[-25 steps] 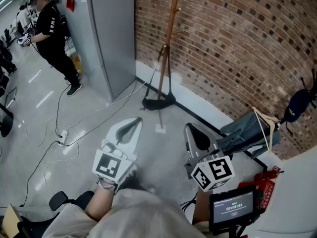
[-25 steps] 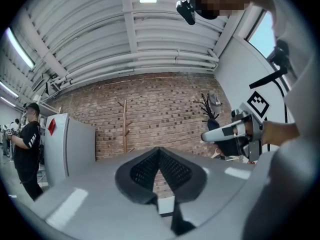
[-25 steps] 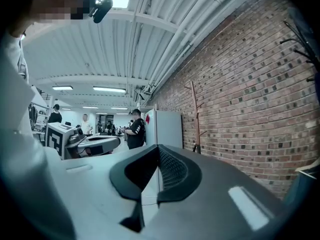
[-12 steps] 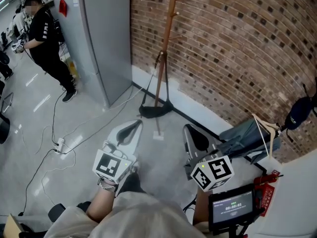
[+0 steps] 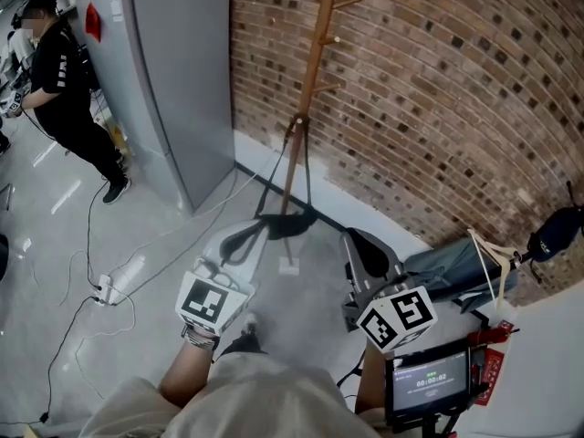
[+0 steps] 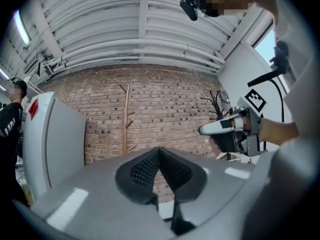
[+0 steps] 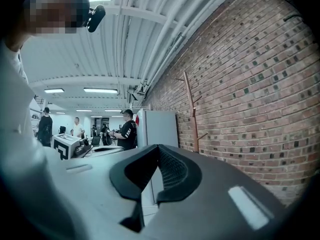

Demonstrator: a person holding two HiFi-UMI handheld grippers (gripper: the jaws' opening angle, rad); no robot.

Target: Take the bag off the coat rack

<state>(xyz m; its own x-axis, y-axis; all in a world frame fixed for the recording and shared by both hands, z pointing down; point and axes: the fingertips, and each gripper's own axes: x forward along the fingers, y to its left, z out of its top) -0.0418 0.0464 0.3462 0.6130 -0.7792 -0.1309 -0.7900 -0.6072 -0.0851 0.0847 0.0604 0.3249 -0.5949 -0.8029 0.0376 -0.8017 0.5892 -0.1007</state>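
A tall wooden coat rack [image 5: 315, 62] stands against the brick wall. A black bag [image 5: 290, 224] hangs from one of its low pegs by two long straps, its body down near the floor. Both grippers are held in front of me, short of the rack. My left gripper [image 5: 253, 233] is shut and empty; in the head view its tip lies just left of the bag. My right gripper [image 5: 354, 237] is shut and empty, to the right of the bag. The rack [image 6: 125, 119] shows beyond the left gripper [image 6: 160, 150], and the rack [image 7: 191, 114] stands right of the right gripper [image 7: 159, 147].
A grey fridge [image 5: 173, 80] stands left of the rack, with a person in black [image 5: 55, 80] beyond it. Cables and a power strip [image 5: 102, 290] lie on the floor at left. Jeans on a hanger [image 5: 456, 267] and a dark cap [image 5: 557, 231] are at right.
The rack and bag have come nearer, and the bag now sits close above the left gripper's tip. Both grippers keep their pose and stay shut.
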